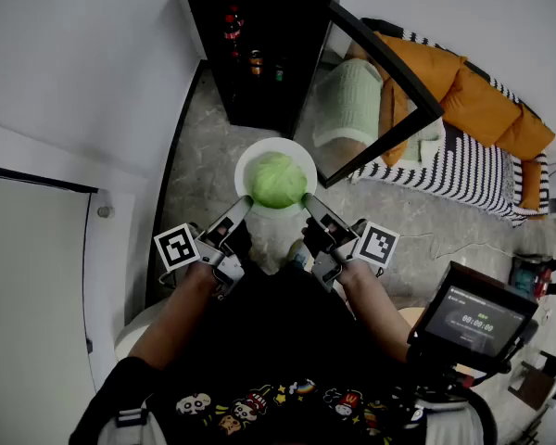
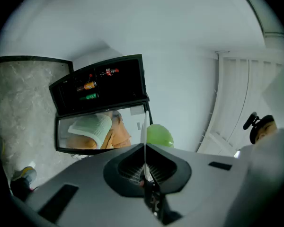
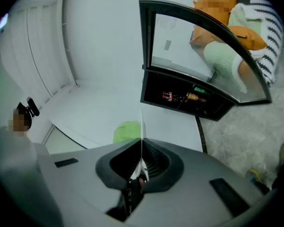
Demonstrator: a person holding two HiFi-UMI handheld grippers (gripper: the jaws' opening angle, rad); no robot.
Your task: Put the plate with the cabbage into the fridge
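Plate, cabbage aboard: rim clamped edge-on in my left tongs and right tongs, both closed on it, held above floor before the open fridge. Risk, as I judge: 2 thin rim grips; tilt rolls cabbage off, or plate clips door.

I hold two grippers: one left gripper, one right gripper. I count one plate, one cabbage, one fridge with one door, and three drinks inside.
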